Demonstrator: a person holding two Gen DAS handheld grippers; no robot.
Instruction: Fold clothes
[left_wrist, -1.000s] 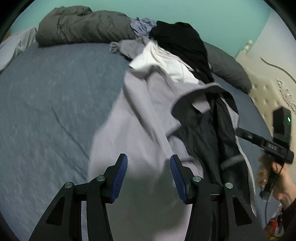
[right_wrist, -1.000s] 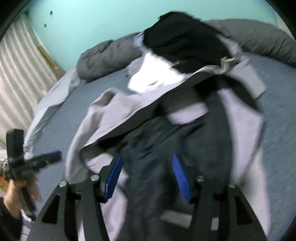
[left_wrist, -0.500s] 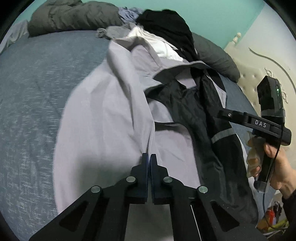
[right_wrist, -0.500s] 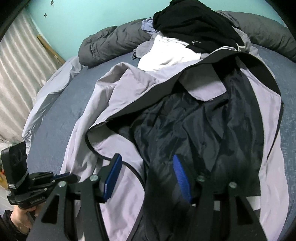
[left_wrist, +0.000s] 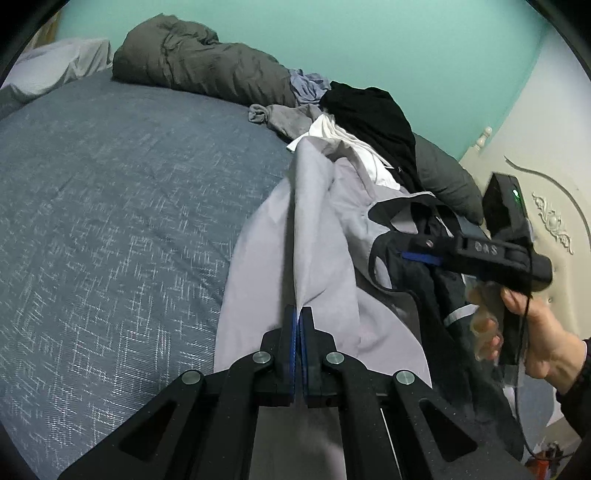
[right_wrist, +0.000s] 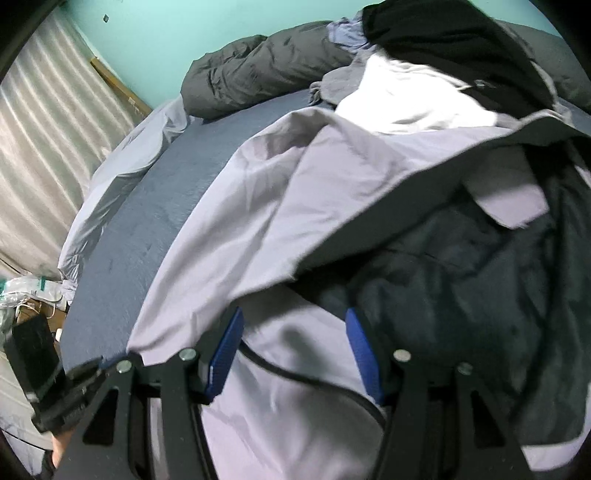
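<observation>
Between the closed blue pads of the left hand-held gripper (left_wrist: 298, 314) a ridge of the pale lilac-grey jacket (left_wrist: 317, 236) is pinched, and the cloth runs up from the fingertips in a taut fold toward the far end of the bed. To the right of that fold the jacket lies open, its dark lining (left_wrist: 424, 280) and black edging turned up. The right hand-held gripper (left_wrist: 421, 256) reaches in over that lining from the right, gripped by the person's hand (left_wrist: 532, 332); one blue pad shows beneath its black body, which carries a small green light.

From the right wrist view, the right hand-held gripper (right_wrist: 295, 354) stands with its jaws apart, the pads (right_wrist: 225, 354) clear of each other above the jacket's (right_wrist: 258, 206) pale front panel. A black piped edge curves across the cloth between them, but the pads do not press on anything. The dark lining (right_wrist: 461, 280) spreads to the right of the fingers. At the lower left edge the left hand-held gripper (right_wrist: 92, 369) appears as a blurred black shape.

The jacket lies on the grey-blue bed (left_wrist: 110, 221), close to the person's side. Beyond its collar sits a pile of other clothes: a white garment (left_wrist: 354, 147), a black one (left_wrist: 369, 114) on top of it, a grey piece (left_wrist: 288, 118) and a bit of blue fabric (left_wrist: 306, 83). A dark grey duvet (left_wrist: 199, 66) is bunched along the turquoise wall (left_wrist: 369, 37), and a cream headboard (left_wrist: 554, 206) stands at the right.
</observation>
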